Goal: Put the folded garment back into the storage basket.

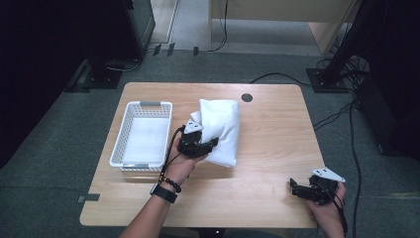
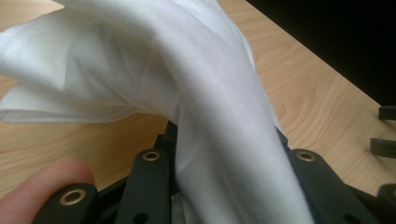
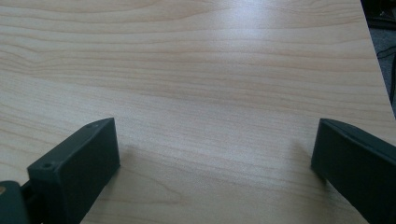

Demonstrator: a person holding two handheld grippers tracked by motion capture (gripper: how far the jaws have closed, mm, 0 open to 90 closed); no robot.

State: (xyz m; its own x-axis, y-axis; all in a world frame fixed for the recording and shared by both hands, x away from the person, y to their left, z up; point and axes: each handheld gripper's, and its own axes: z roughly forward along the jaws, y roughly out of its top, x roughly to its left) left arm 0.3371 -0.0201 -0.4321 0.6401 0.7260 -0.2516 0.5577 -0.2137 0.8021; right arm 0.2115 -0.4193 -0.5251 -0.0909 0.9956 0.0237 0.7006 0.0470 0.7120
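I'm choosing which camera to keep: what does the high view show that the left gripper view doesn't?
High view alone: the white basket, the whole pillow and the right gripper, open. Left gripper view alone: white fabric pinched between the left gripper's shut jaws, plus a fingertip. Both: the wooden table and the pillow in that grip.

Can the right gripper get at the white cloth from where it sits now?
Probably yes. The right gripper sits open near the table's front right corner, with bare wood between it and the white cloth. The left gripper is shut on the cloth's near left edge, leaving its right side free.
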